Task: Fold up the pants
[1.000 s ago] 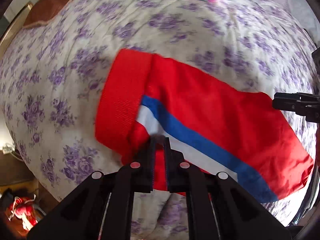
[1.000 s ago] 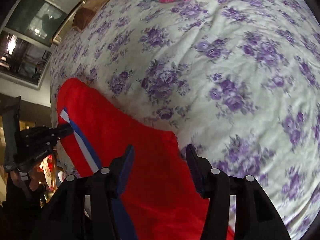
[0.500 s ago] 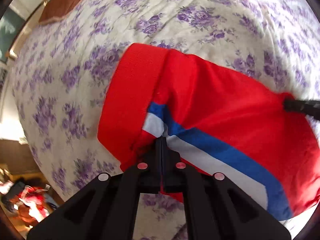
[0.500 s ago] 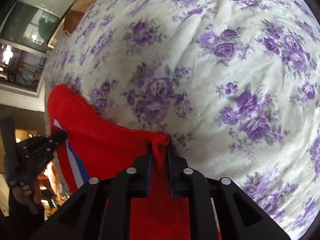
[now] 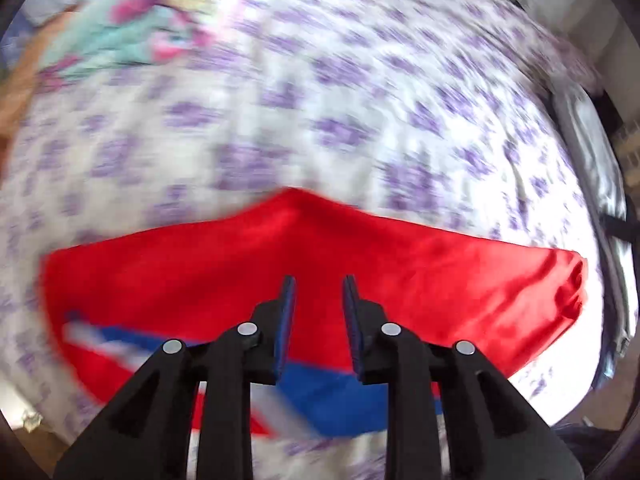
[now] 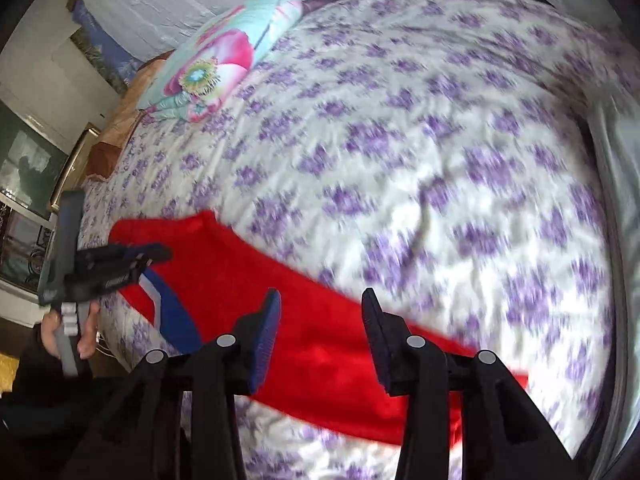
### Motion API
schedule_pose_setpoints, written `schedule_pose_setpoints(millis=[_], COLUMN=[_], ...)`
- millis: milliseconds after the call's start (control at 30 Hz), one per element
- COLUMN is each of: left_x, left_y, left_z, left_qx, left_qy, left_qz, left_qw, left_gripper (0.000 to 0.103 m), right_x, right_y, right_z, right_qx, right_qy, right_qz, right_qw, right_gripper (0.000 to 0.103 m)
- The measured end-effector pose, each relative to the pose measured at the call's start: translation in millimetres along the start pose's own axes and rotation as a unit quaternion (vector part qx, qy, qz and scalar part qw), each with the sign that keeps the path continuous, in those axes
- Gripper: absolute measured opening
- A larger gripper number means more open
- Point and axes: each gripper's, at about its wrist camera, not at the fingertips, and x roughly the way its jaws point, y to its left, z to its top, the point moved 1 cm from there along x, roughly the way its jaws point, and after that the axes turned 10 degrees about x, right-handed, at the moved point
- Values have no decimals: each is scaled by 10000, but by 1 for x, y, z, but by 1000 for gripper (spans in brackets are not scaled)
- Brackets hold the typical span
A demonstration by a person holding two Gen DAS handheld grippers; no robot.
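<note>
Since the red pants [image 6: 320, 340] lie spread flat on the flowered bed [image 6: 400, 140], near its front edge, they look light, soft and limp, likely to sag and crease wherever they are not held. Both the left claw [image 5: 319, 296] and the right claw [image 6: 320, 312] hover just above the cloth with jaws parted, gripping nothing. A pinch at a firm edge would probably serve best, such as the thicker end by the blue-and-white stripe [image 6: 172, 312] or a corner of the far end, taking both layers together.
</note>
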Motion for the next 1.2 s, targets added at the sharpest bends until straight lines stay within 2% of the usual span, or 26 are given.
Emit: schedule_pose_setpoints(millis=[67, 100, 133, 200, 300, 467, 533, 600, 633, 667, 700, 767, 800, 833, 933, 1000, 1067, 1200], left_x=[30, 44, 51, 59, 61, 70, 81, 84, 85, 88, 89, 77, 70, 60, 40, 38, 41, 51], left_y=[-21, -27, -32, -34, -40, -40, -40, -40, -40, -34, -30, -26, -25, -24, -20, -23, -28, -34], left_z=[12, 18, 19, 21, 22, 30, 35, 36, 37, 39, 41, 36, 32, 25, 2, -14, -30, -51], left_qx=[141, 212, 239, 249, 325, 338, 345, 369, 366, 355, 324, 224, 196, 150, -112, -219, -223, -189], left_qy=[285, 453, 556, 645, 674, 751, 743, 735, 738, 736, 730, 699, 633, 512, 311, 334, 438, 722], left_qz=[-60, 58, 102, 130, 173, 221, 247, 250, 217, 177, 139, 126, 76, -30, -488, -755, -826, -790], left_qw=[9995, 9987, 9981, 9975, 9970, 9964, 9963, 9963, 9964, 9965, 9967, 9972, 9978, 9986, 9983, 9963, 9954, 9941], left_gripper=[23, 23, 23, 23, 23, 25, 25, 25, 25, 25, 25, 25, 25, 25, 28, 28, 28, 28], right_x=[16, 19, 26, 45, 63, 110, 113, 113, 111, 107, 99, 75, 62, 49, 27, 28, 35, 58], right_y=[-8, -14, -17, -10, -4, -12, -12, -10, -9, -10, -12, -25, -35, -49, -95, -121, -136, -144], right_z=[-37, -54, -68, -87, -94, -112, -114, -110, -108, -107, -106, -106, -107, -110, -121, -130, -135, -131], right_qx=[291, 454, 613, 754, 782, 1067, 1017, 1017, 1061, 1141, 1239, 1475, 1670, 1942, 2876, 3431, 3756, 3892], right_qy=[76, 56, 9, -122, -356, 538, 525, 604, 667, 699, 620, 345, 239, 127, -43, -110, -149, -160], right_qz=[-72, -90, -103, -141, -104, -480, -505, -480, -373, -233, -148, -46, 29, 124, 445, 618, 732, 795], right_qw=[9995, 9989, 9981, 9970, 9962, 9917, 9921, 9918, 9914, 9907, 9902, 9884, 9857, 9808, 9567, 9372, 9238, 9176], right_gripper=[39, 28, 21, 19, 17, 15, 14, 20, 31, 38, 44, 51, 59, 64, 65, 65, 65, 64])
